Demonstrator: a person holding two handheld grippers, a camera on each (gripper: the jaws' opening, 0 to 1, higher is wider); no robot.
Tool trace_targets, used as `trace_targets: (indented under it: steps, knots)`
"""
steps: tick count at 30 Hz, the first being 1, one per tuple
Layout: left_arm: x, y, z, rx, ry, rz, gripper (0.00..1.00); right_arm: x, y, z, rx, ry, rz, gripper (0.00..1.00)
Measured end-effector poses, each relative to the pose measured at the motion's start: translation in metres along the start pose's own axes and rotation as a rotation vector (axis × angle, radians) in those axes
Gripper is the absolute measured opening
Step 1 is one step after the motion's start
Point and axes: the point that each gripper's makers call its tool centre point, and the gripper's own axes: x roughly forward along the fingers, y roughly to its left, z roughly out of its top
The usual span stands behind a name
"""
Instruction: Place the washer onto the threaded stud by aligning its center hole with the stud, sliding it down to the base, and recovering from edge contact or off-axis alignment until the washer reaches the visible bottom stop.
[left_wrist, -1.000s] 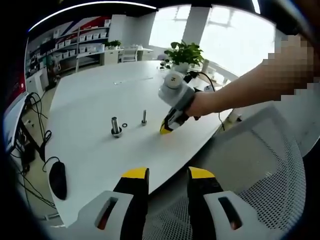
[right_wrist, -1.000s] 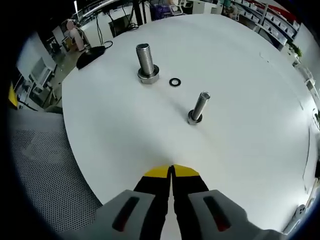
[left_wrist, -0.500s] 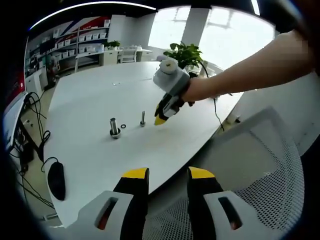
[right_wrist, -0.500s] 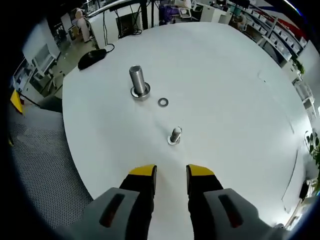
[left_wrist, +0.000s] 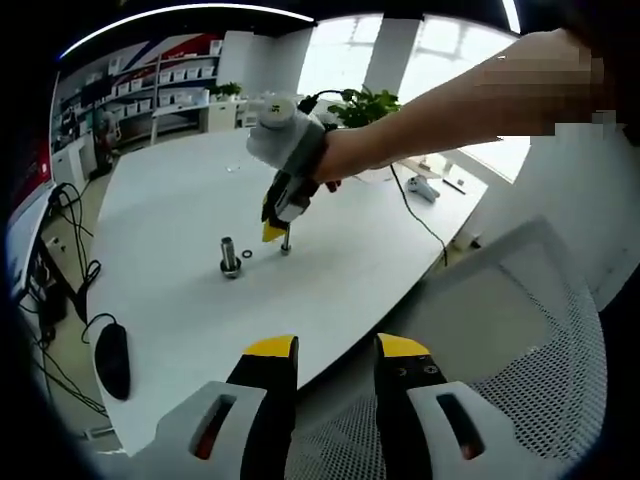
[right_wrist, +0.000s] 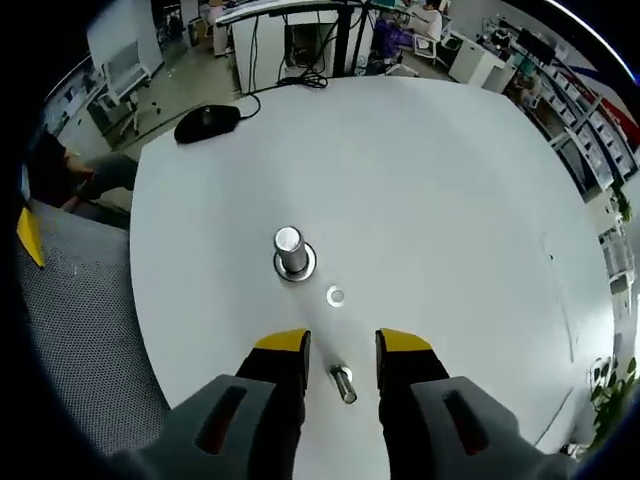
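1. On the white round table (right_wrist: 450, 200), a small flat silver metal washer (right_wrist: 335, 296) lies loose, between a thick silver threaded stud on a nut base (right_wrist: 292, 252) and a thin silver upright bolt (right_wrist: 342, 382).
2. Right gripper (right_wrist: 342, 350), yellow-tipped, hangs above the table with jaws parted, the thin bolt between them; they hold nothing.
3. Left gripper (left_wrist: 335, 352) sits off the table edge over a grey mesh chair (left_wrist: 520, 330), jaws apart and empty.
4. A black computer mouse (right_wrist: 207, 122) rests near the far rim.
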Motion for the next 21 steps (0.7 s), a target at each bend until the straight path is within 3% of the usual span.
trace_targets:
  steps: [3,14,21]
  knots:
    - [0.0,0.0,0.0,-0.003,0.002,0.003,0.28,0.003,0.01,0.007,-0.038,0.016,0.02,0.28]
    - [0.0,0.003,0.0,-0.013,-0.004,0.015,0.28,0.038,0.003,0.005,-0.075,0.062,0.071,0.26]
    - [-0.001,0.004,0.001,-0.016,-0.007,0.02,0.28,0.041,0.004,0.006,-0.089,0.085,0.075,0.26]
